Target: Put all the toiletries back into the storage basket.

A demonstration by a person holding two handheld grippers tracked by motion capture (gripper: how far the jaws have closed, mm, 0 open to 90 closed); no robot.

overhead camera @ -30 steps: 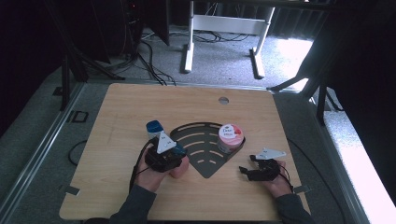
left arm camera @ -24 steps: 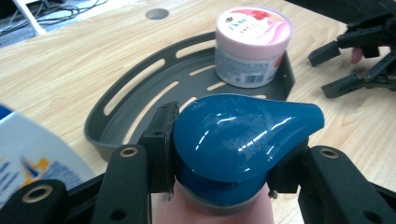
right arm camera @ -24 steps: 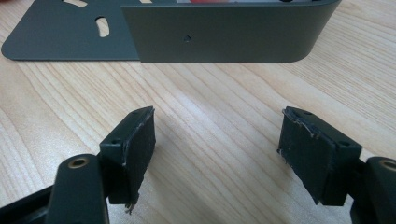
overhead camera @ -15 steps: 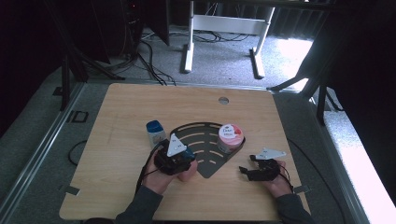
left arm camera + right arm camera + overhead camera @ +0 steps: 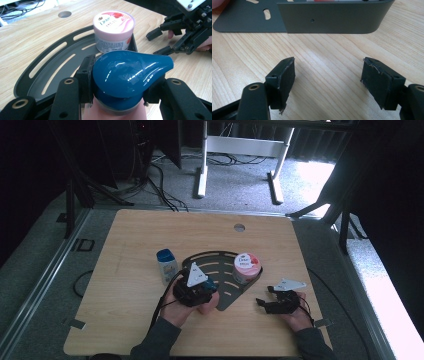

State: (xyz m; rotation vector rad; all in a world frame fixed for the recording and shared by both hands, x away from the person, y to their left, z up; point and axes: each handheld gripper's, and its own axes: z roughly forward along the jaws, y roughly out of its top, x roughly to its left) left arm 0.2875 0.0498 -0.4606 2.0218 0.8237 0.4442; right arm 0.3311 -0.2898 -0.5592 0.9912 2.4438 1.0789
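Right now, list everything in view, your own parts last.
table: one, light wood, round hole near its far edge.
tray: one, dark grey, fan-shaped and slotted, mid-table.
jar: one, pink and white, on the tray's right end against its wall.
small bottle: one, white with blue cap, upright on the table left of the tray.
blue-capped bottle: one, dark blue teardrop cap, clamped in the left gripper over the tray's near edge.
frame: one, white, on the floor beyond the table.
left gripper: black, shut on the blue-capped bottle.
right gripper: black, open, holding nothing, low over the table right of the tray.
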